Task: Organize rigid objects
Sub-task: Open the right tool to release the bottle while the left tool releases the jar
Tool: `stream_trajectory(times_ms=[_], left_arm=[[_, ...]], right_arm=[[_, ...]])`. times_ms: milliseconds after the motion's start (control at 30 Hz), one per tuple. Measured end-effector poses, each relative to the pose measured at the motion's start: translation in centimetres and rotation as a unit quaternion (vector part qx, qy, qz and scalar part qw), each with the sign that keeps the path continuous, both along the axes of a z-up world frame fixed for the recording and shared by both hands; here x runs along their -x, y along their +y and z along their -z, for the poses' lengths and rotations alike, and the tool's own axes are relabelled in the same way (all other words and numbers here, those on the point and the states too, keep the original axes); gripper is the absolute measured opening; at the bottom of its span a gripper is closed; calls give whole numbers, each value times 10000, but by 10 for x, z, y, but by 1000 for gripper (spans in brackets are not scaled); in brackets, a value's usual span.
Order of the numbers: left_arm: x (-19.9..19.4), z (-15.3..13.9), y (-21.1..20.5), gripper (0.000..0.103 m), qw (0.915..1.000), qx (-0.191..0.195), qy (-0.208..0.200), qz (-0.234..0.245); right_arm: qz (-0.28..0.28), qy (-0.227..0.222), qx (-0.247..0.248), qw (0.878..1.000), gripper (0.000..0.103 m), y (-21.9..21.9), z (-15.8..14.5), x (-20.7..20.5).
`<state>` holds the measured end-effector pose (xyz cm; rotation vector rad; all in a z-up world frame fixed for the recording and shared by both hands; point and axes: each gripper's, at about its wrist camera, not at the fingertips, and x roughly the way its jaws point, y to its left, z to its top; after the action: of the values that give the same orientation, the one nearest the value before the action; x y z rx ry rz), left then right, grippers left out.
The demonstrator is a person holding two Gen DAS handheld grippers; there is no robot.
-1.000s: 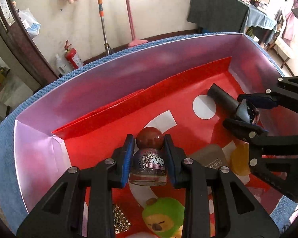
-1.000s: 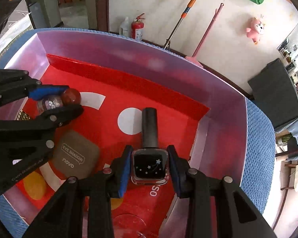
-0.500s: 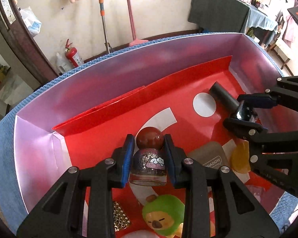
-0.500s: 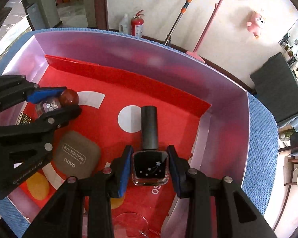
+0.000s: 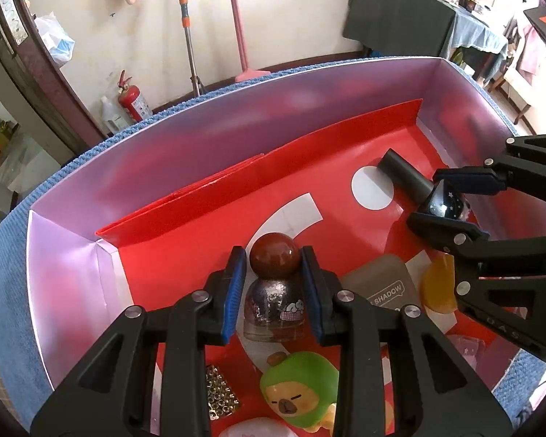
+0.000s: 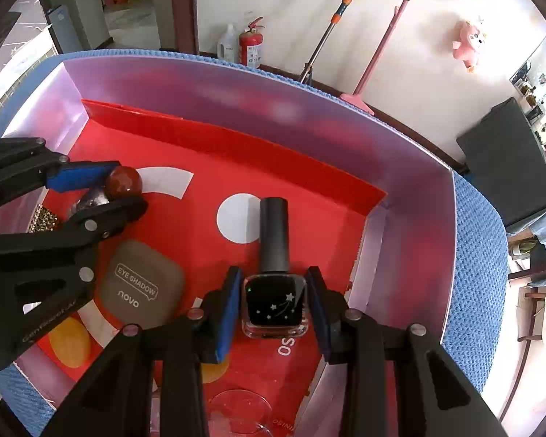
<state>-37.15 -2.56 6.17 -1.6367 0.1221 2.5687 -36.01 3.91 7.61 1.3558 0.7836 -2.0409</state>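
Left gripper [image 5: 273,284] clamped on a glittery bottle [image 5: 275,306] with a round brown cap, blue pads pressed to both sides of the glass, angled down into the red-floored box [image 5: 185,255]. Right gripper [image 6: 275,302] likewise clamped, on a square black bottle [image 6: 275,304] printed with small stars, tall black cap pointing toward the box's far wall. Both bottles low over the box floor; contact with the floor cannot be told. Between the two bottles on the box floor, a brown eye shadow case [image 6: 142,286], lying flat. Just beside that case, toward the box's near edge, a yellow-orange oval piece [image 6: 69,342]. Under the left gripper, toward the near edge of the box, a green figure toy [image 5: 298,386] and a gold studded piece [image 5: 220,397]. Around the box, blue woven cloth [image 6: 477,273]. Beyond the box's far wall, a red fire extinguisher [image 6: 250,45] against the room's wall.
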Motion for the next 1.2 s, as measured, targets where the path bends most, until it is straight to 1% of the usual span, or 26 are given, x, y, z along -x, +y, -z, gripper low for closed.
stream_trajectory(times_ms=[200, 267, 333, 433, 467, 533, 633, 733, 800, 900, 933, 967, 1000, 1067, 1200], left_arm=[[-3, -4, 3, 29, 9999, -94, 14, -33], [-5, -6, 3, 29, 10000, -60, 45, -63], [-7, -9, 3, 29, 9999, -107, 72, -64], [-10, -13, 1, 29, 9998, -138, 114, -98], [-12, -15, 1, 29, 9993, -163, 148, -289], [-17, -21, 0, 29, 9988, -202, 249, -375], [-27, -31, -2, 29, 9979, -355, 381, -389], [-39, -42, -1, 30, 9969, -398, 545, -400], [-49, -50, 1, 30, 9961, -349, 687, -430], [-62, -62, 4, 31, 9947, -222, 901, -451], [-64, -65, 2, 41, 9940, -211, 965, -464], [-70, -70, 1, 61, 9928, -224, 1071, -484], [-72, -74, -1, 68, 9916, -252, 1168, -503], [-84, -83, -1, 70, 9877, -319, 1434, -534], [-107, -99, -1, 70, 9821, -398, 1737, -610]], right_arm=[[6, -3, 50, 10000, 40, 0, -4, 1], [-5, 15, 89, 10000, 43, 3, -8, 0], [7, 47, 118, 9999, 48, 5, -12, -1], [28, 69, 182, 9998, 52, 5, -17, -2], [37, 98, 188, 9998, 53, 6, -19, -2], [27, 144, 245, 9996, 55, 8, -26, -3], [49, 218, 360, 9991, 56, 11, -37, -8], [84, 290, 521, 9982, 57, 13, -48, -13], [93, 350, 650, 9972, 58, 18, -57, -19], [96, 492, 803, 9955, 62, 24, -70, -26], [106, 548, 862, 9947, 62, 27, -75, -31], [119, 585, 909, 9941, 62, 30, -79, -32], [138, 618, 982, 9932, 63, 34, -85, -36], [152, 676, 1078, 9918, 64, 39, -94, -44], [179, 937, 1258, 9875, 71, 55, -112, -63]])
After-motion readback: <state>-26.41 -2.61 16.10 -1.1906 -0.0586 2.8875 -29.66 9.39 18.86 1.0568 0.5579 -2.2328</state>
